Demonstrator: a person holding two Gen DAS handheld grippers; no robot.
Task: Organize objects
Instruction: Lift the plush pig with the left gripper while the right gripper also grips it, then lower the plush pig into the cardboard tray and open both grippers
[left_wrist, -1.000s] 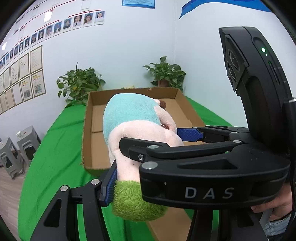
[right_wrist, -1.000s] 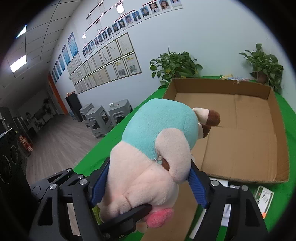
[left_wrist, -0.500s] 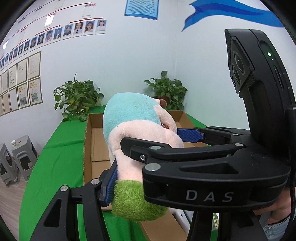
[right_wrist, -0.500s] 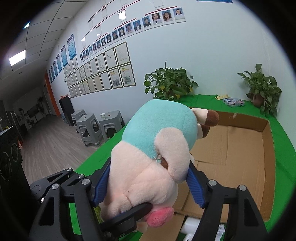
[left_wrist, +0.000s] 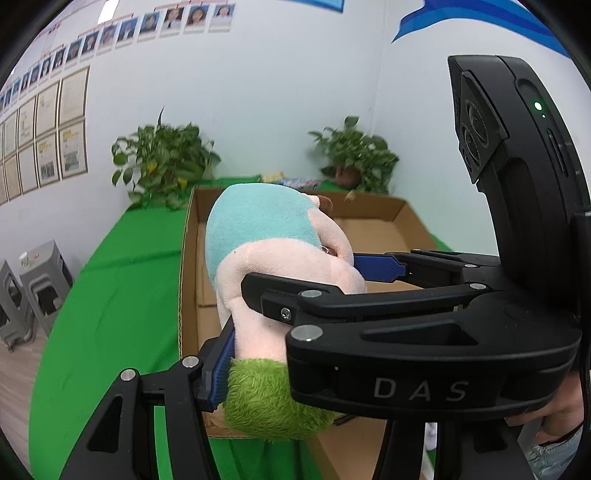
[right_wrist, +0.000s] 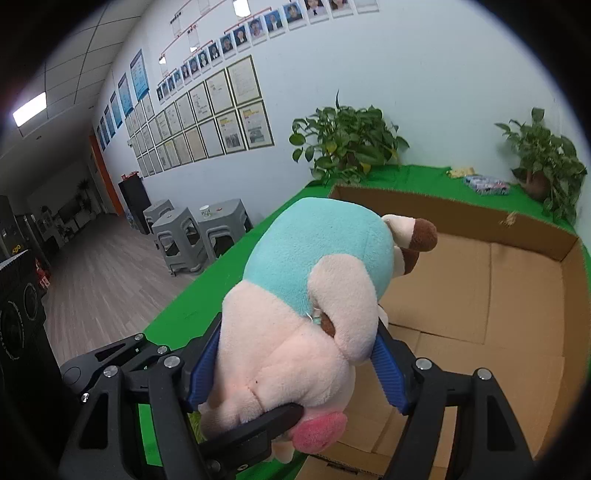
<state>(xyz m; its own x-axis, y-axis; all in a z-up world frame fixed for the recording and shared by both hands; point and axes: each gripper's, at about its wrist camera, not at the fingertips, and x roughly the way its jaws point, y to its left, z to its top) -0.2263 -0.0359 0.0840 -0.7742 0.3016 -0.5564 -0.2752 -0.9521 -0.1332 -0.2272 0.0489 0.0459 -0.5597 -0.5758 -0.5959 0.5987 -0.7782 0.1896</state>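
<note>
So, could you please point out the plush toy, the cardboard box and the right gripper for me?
plush toy (right_wrist: 325, 258), right wrist view, on its teal back.
cardboard box (right_wrist: 509, 295), right wrist view, on the bare floor inside.
right gripper (right_wrist: 295, 373), right wrist view, midway between the blue fingertips, which clamp the toy.

1. The plush toy (right_wrist: 314, 295) is covered in soft, matt pile cloth.
2. The box (right_wrist: 517, 295) is made of matt corrugated cardboard.
3. The table (left_wrist: 110, 277) is draped in matt green cloth.
4. The right claw (right_wrist: 291, 365) is moulded in matt black plastic.

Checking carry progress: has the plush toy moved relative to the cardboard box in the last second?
Yes. In the right wrist view the plush toy has dropped from overlapping the wall down against the cardboard box floor.
</note>
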